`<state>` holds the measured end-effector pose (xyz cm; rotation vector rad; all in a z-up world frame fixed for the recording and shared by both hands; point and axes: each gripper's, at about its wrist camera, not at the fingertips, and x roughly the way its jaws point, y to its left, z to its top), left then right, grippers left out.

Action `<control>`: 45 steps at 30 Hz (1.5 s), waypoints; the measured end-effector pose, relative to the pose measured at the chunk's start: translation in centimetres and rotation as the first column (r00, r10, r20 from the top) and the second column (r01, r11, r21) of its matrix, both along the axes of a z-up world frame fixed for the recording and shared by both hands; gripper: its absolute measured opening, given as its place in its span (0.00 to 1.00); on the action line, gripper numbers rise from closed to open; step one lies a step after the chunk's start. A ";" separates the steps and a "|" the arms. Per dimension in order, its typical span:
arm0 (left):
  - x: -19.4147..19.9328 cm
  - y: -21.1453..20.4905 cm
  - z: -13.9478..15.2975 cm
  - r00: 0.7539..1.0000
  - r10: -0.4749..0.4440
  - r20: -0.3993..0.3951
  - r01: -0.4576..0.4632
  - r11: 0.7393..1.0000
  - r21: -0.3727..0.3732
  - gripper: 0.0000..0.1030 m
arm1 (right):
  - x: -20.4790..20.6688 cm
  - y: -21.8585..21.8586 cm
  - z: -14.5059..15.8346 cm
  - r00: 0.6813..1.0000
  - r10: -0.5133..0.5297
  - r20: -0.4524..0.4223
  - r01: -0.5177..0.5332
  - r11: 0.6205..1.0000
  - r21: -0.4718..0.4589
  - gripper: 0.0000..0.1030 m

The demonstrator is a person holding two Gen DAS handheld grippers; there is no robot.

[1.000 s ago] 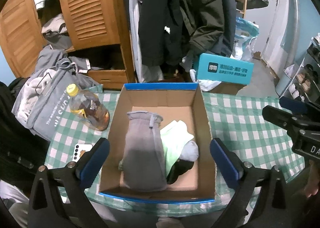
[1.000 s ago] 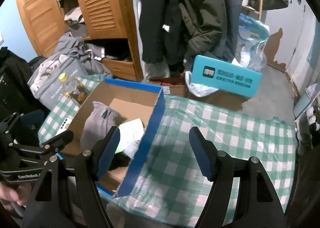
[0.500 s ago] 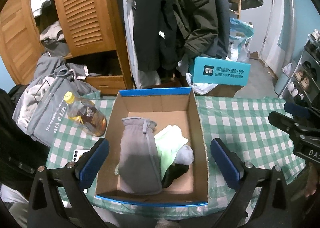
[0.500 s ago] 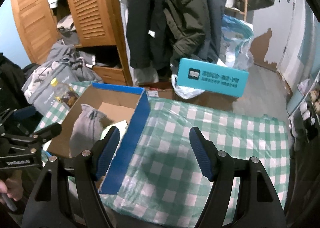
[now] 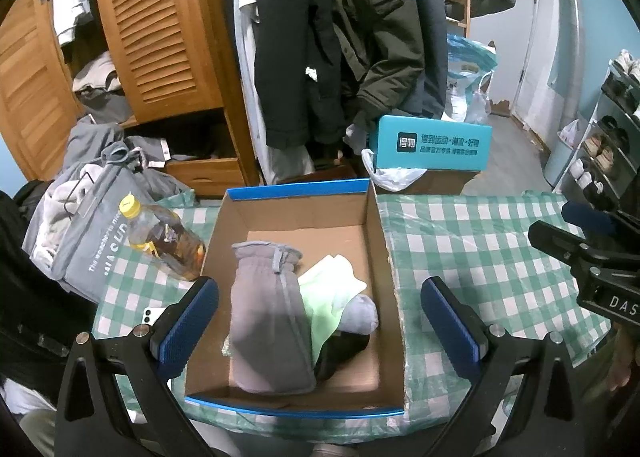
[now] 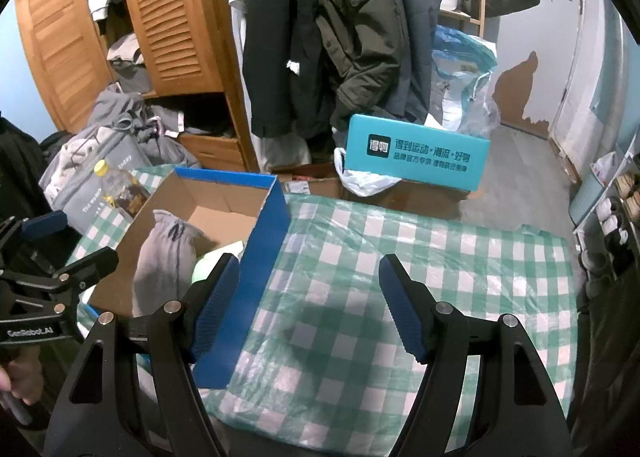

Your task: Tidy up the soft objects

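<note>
1. The left gripper [image 5: 319, 315] is hovering above the near end of the cardboard box [image 5: 374, 241], its blue-padded fingers spread wide and gripping nothing.
2. The right gripper [image 6: 309, 303] is hanging over the checked tablecloth [image 6: 440, 265] just beside the box, its fingers likewise spread apart and carrying nothing.
3. Inside the box, a grey glove [image 5: 268, 317] is lying lengthwise. At about three o'clock from it, a pale green cloth [image 5: 332, 289] is touching it, with a grey sock [image 5: 360, 315] and a dark item [image 5: 344, 351] at four o'clock.
4. Judging by this, the sorting is looking close to finished: every soft item in view on the table is sitting in the box, and the cloth to its right is showing nothing left to gather.
5. At ten o'clock from the box, a yellow-capped bottle [image 5: 164, 243] and a phone [image 5: 154, 315] are resting on the table; they probably don't belong to the job.
6. Readable writing: a grey bag [image 5: 90, 241] at nine o'clock is showing "The weather is nice"; a teal carton [image 5: 434, 145] at one o'clock is carrying Chinese characters; the grippers are showing "DAS" and "GenRobot.AI".
</note>
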<state>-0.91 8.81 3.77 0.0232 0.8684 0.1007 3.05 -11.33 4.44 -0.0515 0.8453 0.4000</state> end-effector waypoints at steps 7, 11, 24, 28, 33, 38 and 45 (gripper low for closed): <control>0.0 -0.1 0.0 1.000 -0.004 -0.001 0.004 1.000 -0.004 0.99 | 0.3 0.3 -0.1 1.000 0.006 -0.011 -0.006 1.000 -0.005 0.69; 0.0 -0.1 0.0 1.000 -0.001 -0.001 0.001 1.000 -0.001 0.99 | 0.3 0.4 -0.1 1.000 0.006 -0.010 -0.006 1.000 -0.005 0.69; -0.3 0.1 0.0 1.000 0.002 -0.003 -0.002 1.000 -0.004 0.99 | 0.3 0.7 -0.2 1.000 0.011 -0.010 -0.011 1.000 -0.005 0.69; -0.3 0.2 -0.1 1.000 0.002 -0.004 -0.002 1.000 -0.006 0.99 | 0.2 0.8 -0.2 1.000 0.008 -0.011 -0.008 1.000 -0.005 0.69; -0.3 0.2 0.0 1.000 0.000 -0.007 0.000 1.000 -0.006 0.99 | 0.2 0.8 -0.2 1.000 0.009 -0.010 -0.009 1.000 -0.006 0.69; -0.5 0.2 -0.1 1.000 0.000 -0.006 0.000 1.000 -0.009 0.99 | 0.2 0.8 -0.2 1.000 0.009 -0.011 -0.009 1.000 -0.006 0.69; -0.6 0.1 -0.2 1.000 0.000 -0.008 0.000 1.000 -0.012 0.99 | 0.2 0.8 -0.2 1.000 0.009 -0.011 -0.009 1.000 -0.007 0.69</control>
